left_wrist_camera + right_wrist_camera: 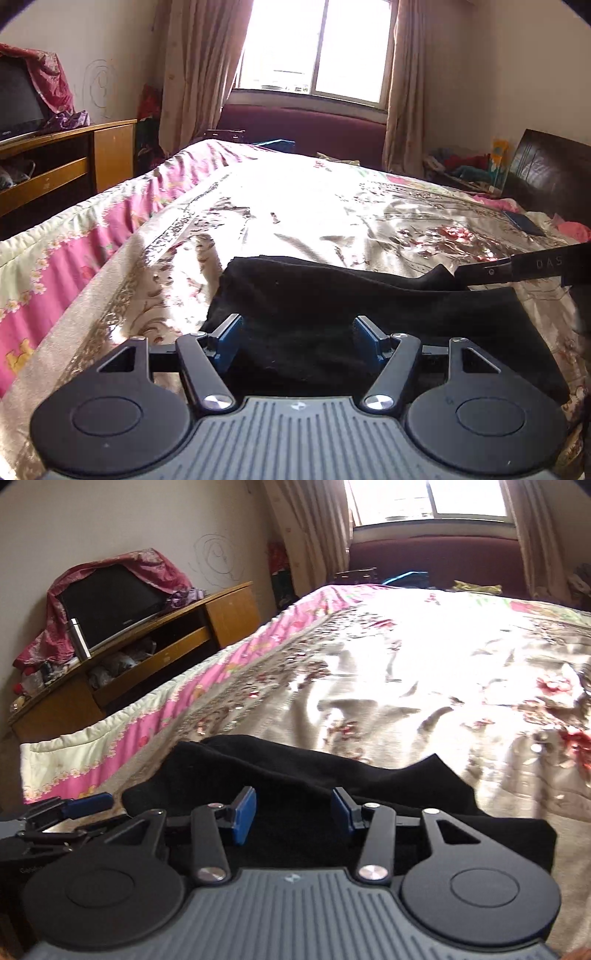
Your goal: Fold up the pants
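Note:
Black pants (332,306) lie folded in a flat bundle on the floral satin bedspread (295,206). My left gripper (301,341) is open, its blue pads spread over the near edge of the pants, holding nothing. The right gripper's black finger (517,267) reaches in from the right over the far corner of the pants. In the right wrist view the pants (369,786) lie just ahead of my open right gripper (293,814), which hangs over their near part. The left gripper's blue pad (88,801) shows at the lower left.
A wooden TV stand (147,653) with a cloth-draped television (110,602) stands left of the bed. A window (314,48) with curtains and a dark red headboard-like panel (306,129) are at the far end. A dark flat object (524,223) lies on the bed's right side.

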{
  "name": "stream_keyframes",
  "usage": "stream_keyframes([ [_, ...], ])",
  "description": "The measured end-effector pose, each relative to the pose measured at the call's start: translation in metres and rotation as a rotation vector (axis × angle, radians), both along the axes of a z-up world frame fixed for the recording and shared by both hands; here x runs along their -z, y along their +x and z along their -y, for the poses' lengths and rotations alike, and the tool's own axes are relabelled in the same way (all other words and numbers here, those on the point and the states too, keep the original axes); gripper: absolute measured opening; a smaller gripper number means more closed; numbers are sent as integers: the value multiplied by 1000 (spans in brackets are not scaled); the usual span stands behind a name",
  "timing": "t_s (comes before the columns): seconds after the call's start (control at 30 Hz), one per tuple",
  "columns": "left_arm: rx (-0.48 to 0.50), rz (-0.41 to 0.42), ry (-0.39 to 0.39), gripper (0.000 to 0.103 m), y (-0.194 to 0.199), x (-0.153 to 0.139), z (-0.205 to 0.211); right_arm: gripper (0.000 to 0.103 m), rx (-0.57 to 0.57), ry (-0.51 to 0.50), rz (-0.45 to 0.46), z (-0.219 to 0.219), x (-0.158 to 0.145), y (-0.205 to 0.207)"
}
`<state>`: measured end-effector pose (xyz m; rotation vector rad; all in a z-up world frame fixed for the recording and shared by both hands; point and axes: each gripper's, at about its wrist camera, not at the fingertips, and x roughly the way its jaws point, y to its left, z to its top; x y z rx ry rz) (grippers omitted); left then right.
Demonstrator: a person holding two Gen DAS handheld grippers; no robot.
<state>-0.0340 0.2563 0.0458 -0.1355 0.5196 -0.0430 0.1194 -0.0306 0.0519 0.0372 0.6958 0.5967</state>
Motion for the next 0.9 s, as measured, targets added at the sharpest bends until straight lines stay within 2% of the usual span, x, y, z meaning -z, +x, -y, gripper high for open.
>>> stream_keyframes([
  [0.07, 40, -75, 20, 79, 26, 18, 10, 46, 121, -34, -43, 33, 11, 9],
  [0.13, 60, -183, 98, 79, 47, 45, 20, 46, 209, -31, -98, 68, 21, 15],
  [0.17, 79, -176, 151, 80, 47, 50, 27, 46, 247, -12, -117, 85, 25, 14],
  [0.23, 101, -177, 208, 81, 40, 44, 37, 47, 294, 35, -154, 116, 31, 13],
  [0.3, 95, -181, 219, 81, 35, 30, 45, 48, 308, 88, -197, 136, 40, 13],
  [0.37, 96, -160, 209, 81, 35, 17, 52, 48, 289, 136, -231, 144, 48, 18],
  [0.43, 108, -135, 201, 81, 38, 7, 65, 59, 238, 160, -253, 146, 54, 23],
  [0.53, 185, -103, 188, 81, 46, -1, 97, 59, 177, 185, -302, 147, 64, 30],
  [0.57, 222, -104, 191, 81, 53, 0, 111, 55, 160, 200, -323, 150, 67, 32],
  [0.6, 263, -113, 196, 81, 61, 4, 126, 40, 149, 220, -340, 155, 67, 33],
  [0.63, 296, -125, 203, 81, 66, 8, 138, 30, 139, 241, -363, 160, 66, 33],
  [0.67, 329, -146, 215, 81, 71, 13, 151, 28, 116, 264, -386, 165, 65, 31],
  [0.7, 348, -170, 234, 81, 76, 19, 161, 20, 75, 271, -401, 171, 62, 29],
  [0.77, 385, -218, 285, 81, 82, 28, 176, 23, 63, 177, -373, 181, 50, 30],
  [0.8, 397, -217, 305, 81, 83, 29, 181, 23, 65, 173, -341, 188, 41, 36],
  [0.9, 420, -219, 294, 81, 85, 23, 187, 23, -41, 299, -294, 185, 11, 83],
])
